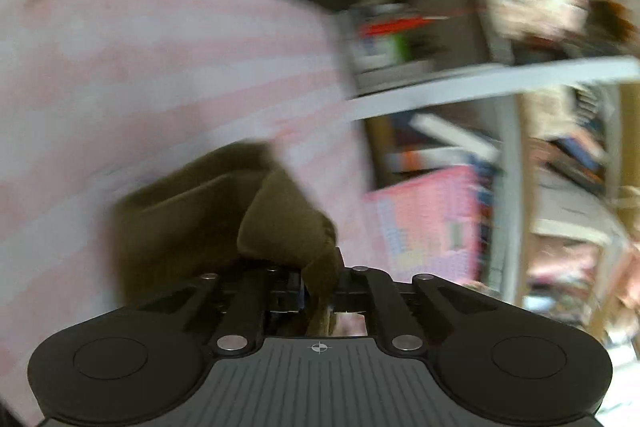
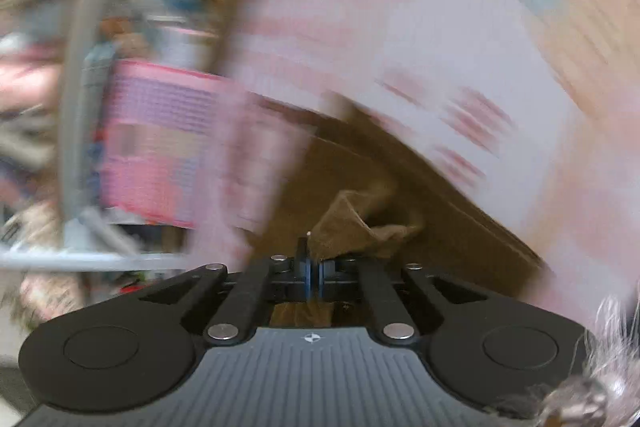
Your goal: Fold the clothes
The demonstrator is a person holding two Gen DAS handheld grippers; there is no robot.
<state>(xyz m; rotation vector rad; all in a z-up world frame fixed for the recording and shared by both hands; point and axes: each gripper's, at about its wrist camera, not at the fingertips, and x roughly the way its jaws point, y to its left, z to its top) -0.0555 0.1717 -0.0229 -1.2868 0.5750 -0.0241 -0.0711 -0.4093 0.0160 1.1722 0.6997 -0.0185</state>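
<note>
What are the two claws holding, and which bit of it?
Both hold the brown garment. The left claw pinches a bunched fold of it; the right claw pinches a crumpled edge. Blur hides which part.

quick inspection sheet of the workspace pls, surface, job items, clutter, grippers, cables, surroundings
surface: pink and white striped sheet, blurred by motion.
job's things: olive-brown garment, bunched in the left view, pulled out to a fold in the right view; which kind of garment cannot be told.
clutter: pink mesh basket beside the sheet.
grippers: left hand-held gripper shut on the garment; right hand-held gripper shut on another part of it.
cables: nothing seen.
surroundings: grey metal shelving crowded with blurred coloured items; detail too smeared to name.
</note>
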